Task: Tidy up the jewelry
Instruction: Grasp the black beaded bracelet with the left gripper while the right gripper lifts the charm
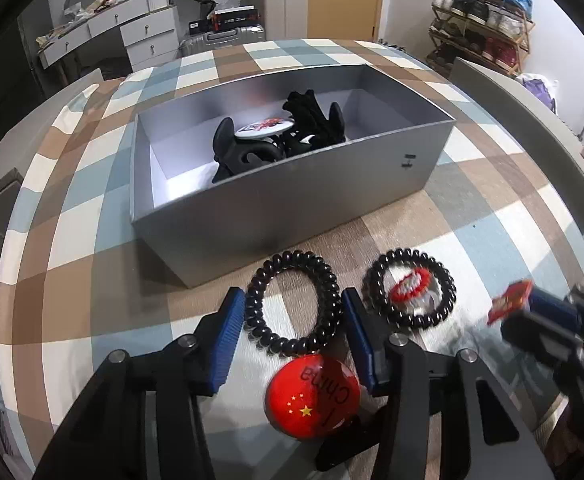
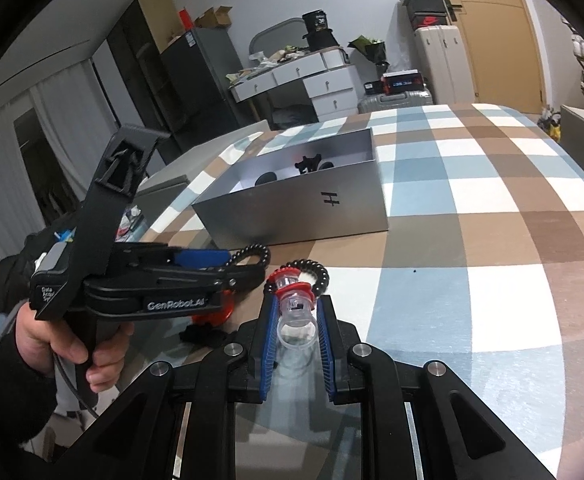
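A checked cloth [image 1: 92, 280] covers the table. The silver box [image 1: 292, 200] holds black clips [image 1: 311, 120]. The left gripper [image 1: 292, 320] is spread wide around a black coil band [image 1: 260, 320], near a red badge [image 1: 311, 396]. The right gripper [image 2: 296, 336] pinches a clear piece with a red ring [image 2: 295, 308].

The box [image 1: 292, 204] has a smooth, matt silver-grey finish, like coated card. The tablecloth [image 1: 491, 240] looks like woven checked cloth, though glare at 6 o'clock suggests a clear glossy cover. Both spiral hair ties [image 1: 292, 304] are glossy black plastic. The round red badge [image 1: 311, 396] shines glossily. The gripper pads [image 1: 228, 340] are ribbed matt blue.
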`<action>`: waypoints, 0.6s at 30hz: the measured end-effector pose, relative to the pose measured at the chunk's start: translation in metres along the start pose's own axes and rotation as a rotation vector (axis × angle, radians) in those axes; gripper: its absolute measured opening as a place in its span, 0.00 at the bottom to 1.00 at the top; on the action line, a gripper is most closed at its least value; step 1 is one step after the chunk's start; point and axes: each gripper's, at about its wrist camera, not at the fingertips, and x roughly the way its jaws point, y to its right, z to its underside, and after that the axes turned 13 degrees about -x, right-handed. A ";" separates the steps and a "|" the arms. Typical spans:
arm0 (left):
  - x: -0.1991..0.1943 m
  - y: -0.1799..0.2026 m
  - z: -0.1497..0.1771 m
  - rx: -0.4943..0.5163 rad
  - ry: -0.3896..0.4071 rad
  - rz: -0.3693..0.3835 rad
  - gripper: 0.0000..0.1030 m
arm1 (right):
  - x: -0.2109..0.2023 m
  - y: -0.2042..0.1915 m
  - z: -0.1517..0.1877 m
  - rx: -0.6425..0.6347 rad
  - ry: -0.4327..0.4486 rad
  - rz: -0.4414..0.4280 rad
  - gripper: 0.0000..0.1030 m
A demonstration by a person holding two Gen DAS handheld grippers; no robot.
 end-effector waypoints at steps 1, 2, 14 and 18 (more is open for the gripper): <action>-0.001 -0.001 0.001 0.003 -0.001 0.011 0.39 | -0.001 0.000 0.000 0.001 0.001 0.002 0.18; -0.003 -0.001 0.003 0.002 -0.004 0.026 0.38 | -0.002 0.000 0.000 0.002 0.001 0.004 0.18; -0.032 -0.015 0.005 -0.050 0.056 0.142 0.36 | -0.017 -0.009 -0.017 -0.005 0.084 0.014 0.18; -0.048 -0.018 0.002 -0.068 0.098 0.178 0.36 | -0.018 -0.010 -0.028 -0.007 0.103 0.001 0.18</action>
